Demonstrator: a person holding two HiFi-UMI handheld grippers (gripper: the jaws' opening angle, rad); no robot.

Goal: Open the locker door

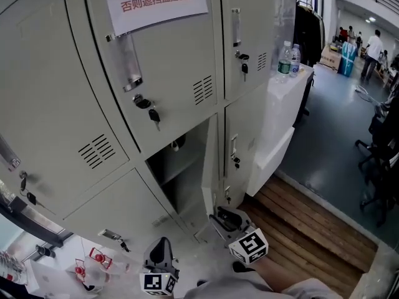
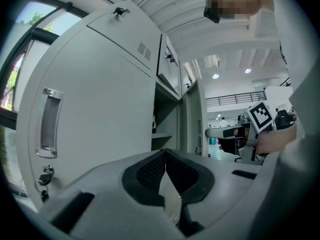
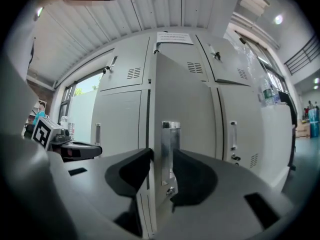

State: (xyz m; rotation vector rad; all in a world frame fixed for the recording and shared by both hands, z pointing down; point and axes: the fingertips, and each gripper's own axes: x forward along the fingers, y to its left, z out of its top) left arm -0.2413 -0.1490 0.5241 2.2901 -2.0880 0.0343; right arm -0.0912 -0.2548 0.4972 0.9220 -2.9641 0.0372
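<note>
Standing ajar, pale grey locker door (image 3: 192, 111) — chrome handle (image 3: 168, 144)

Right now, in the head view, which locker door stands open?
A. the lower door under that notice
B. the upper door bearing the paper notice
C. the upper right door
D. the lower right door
A: the lower door is swung outward, baring the dark locker interior.
</note>
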